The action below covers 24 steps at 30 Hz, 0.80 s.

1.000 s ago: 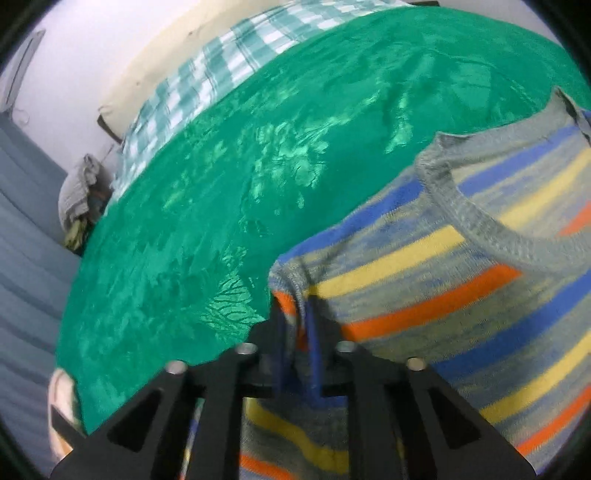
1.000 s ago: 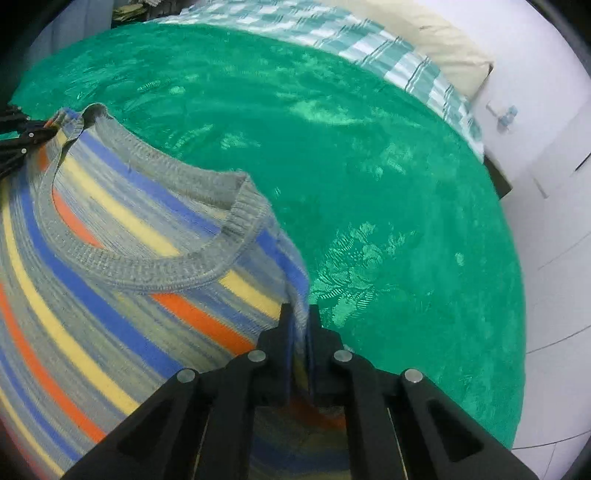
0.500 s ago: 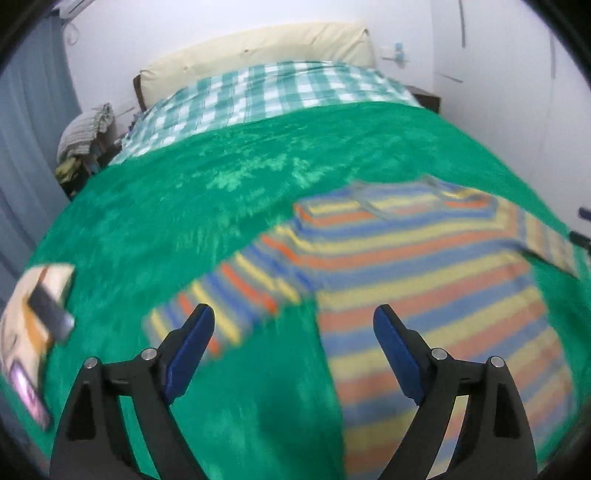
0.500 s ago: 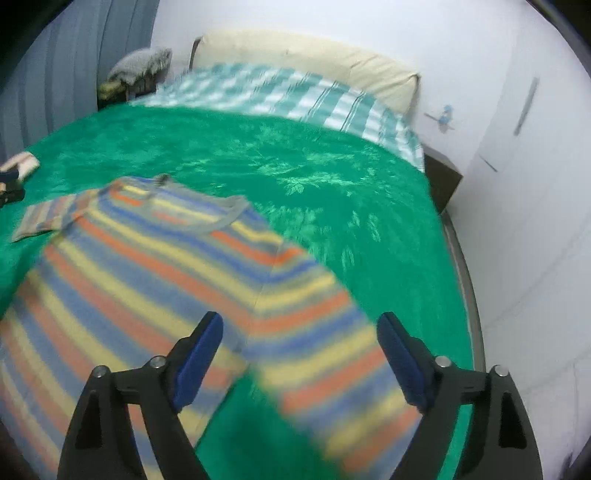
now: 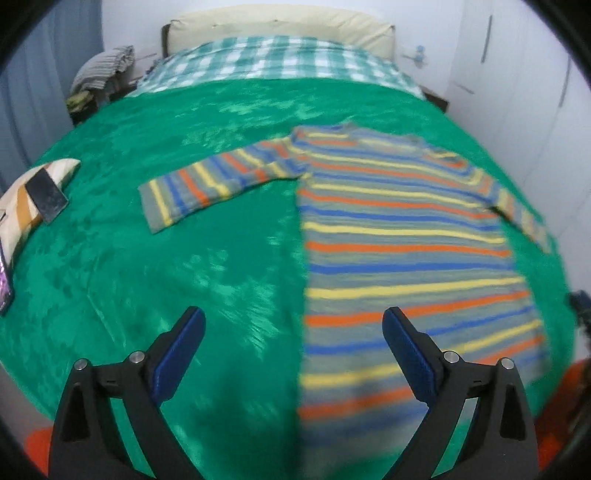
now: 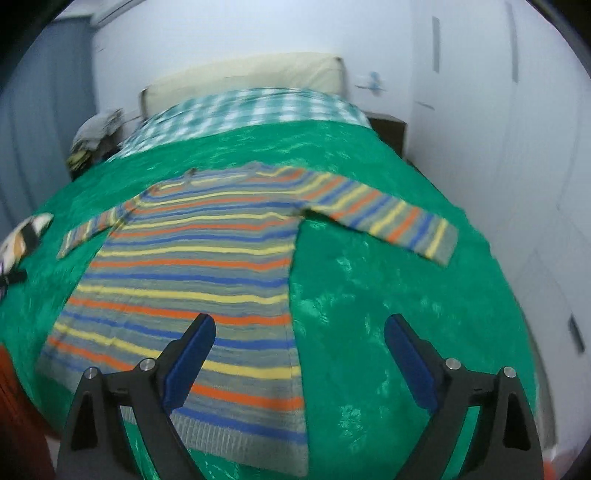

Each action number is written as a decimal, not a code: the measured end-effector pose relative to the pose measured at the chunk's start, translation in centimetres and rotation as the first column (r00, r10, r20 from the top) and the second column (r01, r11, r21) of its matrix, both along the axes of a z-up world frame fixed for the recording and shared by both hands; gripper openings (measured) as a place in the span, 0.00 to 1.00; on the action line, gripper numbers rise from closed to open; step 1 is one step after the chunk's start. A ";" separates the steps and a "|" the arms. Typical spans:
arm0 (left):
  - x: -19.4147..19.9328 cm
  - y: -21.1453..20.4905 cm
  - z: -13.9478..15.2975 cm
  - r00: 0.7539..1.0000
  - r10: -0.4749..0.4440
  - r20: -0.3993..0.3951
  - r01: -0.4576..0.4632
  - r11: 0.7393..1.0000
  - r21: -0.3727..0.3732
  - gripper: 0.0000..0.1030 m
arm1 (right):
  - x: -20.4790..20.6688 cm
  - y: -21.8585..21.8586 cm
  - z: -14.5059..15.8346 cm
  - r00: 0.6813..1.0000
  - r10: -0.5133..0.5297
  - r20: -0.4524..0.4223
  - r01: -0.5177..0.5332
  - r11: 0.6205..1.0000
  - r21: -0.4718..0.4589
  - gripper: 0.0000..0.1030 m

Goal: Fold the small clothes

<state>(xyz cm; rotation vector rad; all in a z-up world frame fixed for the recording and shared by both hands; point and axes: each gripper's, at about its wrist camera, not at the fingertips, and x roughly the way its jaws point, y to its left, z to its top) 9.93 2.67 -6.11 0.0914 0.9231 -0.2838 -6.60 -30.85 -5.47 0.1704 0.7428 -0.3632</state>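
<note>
Striped sweater (image 5: pixel 399 236) spread flat on the green bedspread (image 5: pixel 177 258), front or back side up not clear. Long axis running from hem, nearest the cameras, to neckline, farthest away, toward the checked bedding (image 5: pixel 273 59) and cream headboard (image 5: pixel 280 26). Stripes in orange, yellow, blue and grey lying crosswise to that axis. Both sleeves stretched out sideways and angled slightly back toward the hem: one sleeve (image 5: pixel 218 184) reaching out over bare bedspread in the left wrist view, the other sleeve (image 6: pixel 391 218) doing the same in the right wrist view. Grey ribbed hem band (image 6: pixel 236 439) visible at the near edge in the right wrist view.

Left gripper (image 5: pixel 293 350) hanging above the near part of the bed, jaws spread wide after just opening, nothing clamped; blue pads (image 5: pixel 177 354) apart, one over plain bedspread, the other over the sweater's side edge, not touching the cloth. Right gripper (image 6: pixel 299 358) likewise wide after just opening, gripping nothing, one pad over the lower body of the sweater and the other over bedspread.

At the left edge of the bed, a striped cushion (image 5: pixel 26 199) with a dark phone (image 5: pixel 48 195) lying on it. A heap of clothes (image 5: pixel 99 70) beside the head of the bed. White wall and cupboard doors (image 6: pixel 498 110) on the right.

No readable writing, brand or label anywhere; both views somewhat motion-blurred. No containers in sight.
</note>
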 end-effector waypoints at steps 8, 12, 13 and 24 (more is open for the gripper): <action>1.7 5.3 -8.9 0.980 0.150 -0.131 -0.151 0.989 -0.001 1.00 | 1.5 -4.2 -6.4 0.976 -0.128 -0.176 0.131 0.991 0.006 0.94; 1.5 4.9 -8.8 0.982 0.151 -0.111 -0.149 0.988 0.028 1.00 | 0.8 -5.0 -9.3 0.971 -0.143 -0.192 0.155 0.987 0.051 1.00; 1.4 5.1 -8.9 0.982 0.153 -0.110 -0.152 0.988 0.014 1.00 | 0.8 -5.1 -9.2 0.971 -0.147 -0.191 0.160 0.986 0.055 1.00; 1.5 5.0 -8.8 0.982 0.148 -0.117 -0.145 0.989 0.031 1.00 | -0.1 -4.9 -9.6 0.976 -0.147 -0.164 0.153 0.988 0.029 1.00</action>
